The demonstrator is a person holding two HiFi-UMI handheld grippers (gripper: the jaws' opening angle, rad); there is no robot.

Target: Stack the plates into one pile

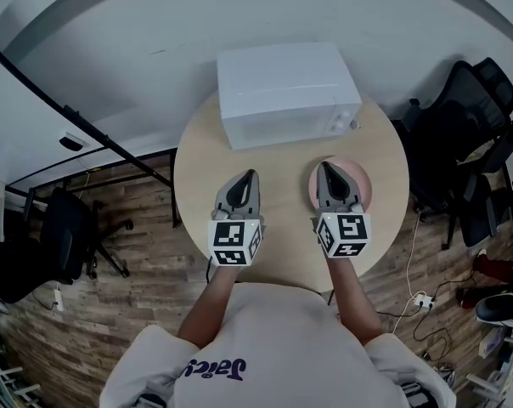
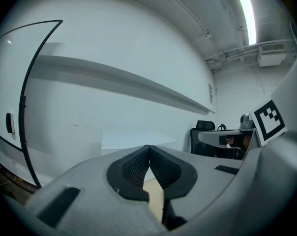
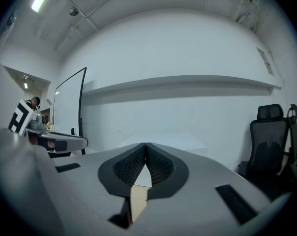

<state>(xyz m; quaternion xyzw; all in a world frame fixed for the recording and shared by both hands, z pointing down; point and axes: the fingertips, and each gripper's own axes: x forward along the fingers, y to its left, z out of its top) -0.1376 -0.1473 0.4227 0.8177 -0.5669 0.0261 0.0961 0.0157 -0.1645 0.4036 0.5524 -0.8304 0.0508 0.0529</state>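
left hand-held gripper [image 1: 251,175] and right hand-held gripper [image 1: 323,167]: both pressed together, empty. pink plate [image 1: 363,187] on desk [image 1: 197,168], beneath the right one. no other plate visible; stacking looks finished. next: lift clear.

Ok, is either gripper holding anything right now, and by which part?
Nothing is held. The left gripper and the right gripper both have their jaws shut together, empty; the pink plate lies on the table, ungripped.

We see a matt pale-wood counter [image 1: 282,189], a smooth pink plate [image 1: 363,182], and matt grey plastic right tongs [image 3: 145,145] with rough black pads [image 3: 130,168].
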